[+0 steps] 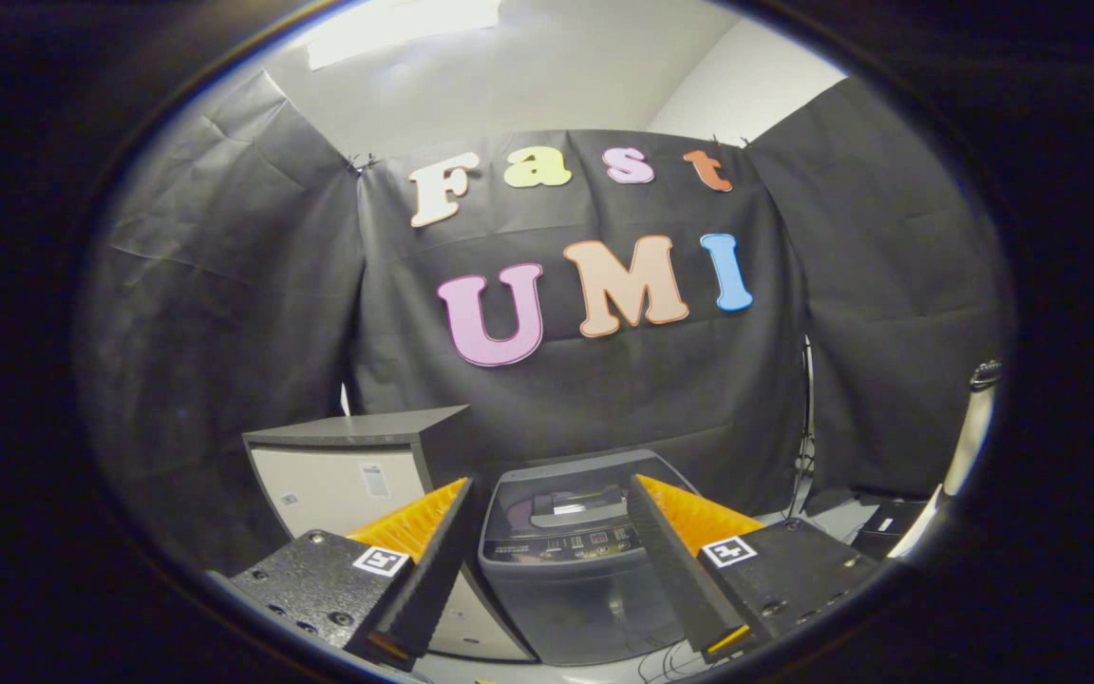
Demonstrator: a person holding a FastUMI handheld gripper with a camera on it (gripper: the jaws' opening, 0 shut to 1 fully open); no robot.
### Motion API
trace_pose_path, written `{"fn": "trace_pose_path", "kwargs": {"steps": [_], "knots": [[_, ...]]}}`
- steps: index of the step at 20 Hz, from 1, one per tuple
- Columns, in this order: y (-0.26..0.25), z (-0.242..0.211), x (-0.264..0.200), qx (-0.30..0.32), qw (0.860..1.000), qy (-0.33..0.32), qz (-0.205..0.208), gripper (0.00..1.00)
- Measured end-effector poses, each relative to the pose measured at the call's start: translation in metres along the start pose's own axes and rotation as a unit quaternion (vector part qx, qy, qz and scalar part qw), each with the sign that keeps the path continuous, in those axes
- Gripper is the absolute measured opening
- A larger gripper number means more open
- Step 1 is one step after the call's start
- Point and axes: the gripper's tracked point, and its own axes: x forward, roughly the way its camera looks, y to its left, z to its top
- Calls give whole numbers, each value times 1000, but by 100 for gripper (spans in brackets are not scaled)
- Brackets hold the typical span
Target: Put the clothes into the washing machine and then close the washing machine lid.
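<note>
A grey top-loading washing machine (571,560) stands on the floor just ahead of my gripper (552,494), framed between the two fingers. Its lid (577,499) lies flat and closed, with a dark window and a pale handle; a control panel runs along the front of the top. My fingers (433,560) stand wide apart with nothing between them, high above and in front of the machine. I see no clothes.
A pale cabinet (348,475) with a dark top stands close to the left of the machine. Black cloth walls close off the back and both sides. Dark boxes and cables (879,522) lie on the floor at the right, beside a pale upright pole (970,437).
</note>
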Motion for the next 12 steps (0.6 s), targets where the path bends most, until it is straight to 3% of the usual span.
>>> {"fn": "trace_pose_path", "kwargs": {"steps": [12], "knots": [[-3,5,-6,-17,1000,-16,7,96]]}}
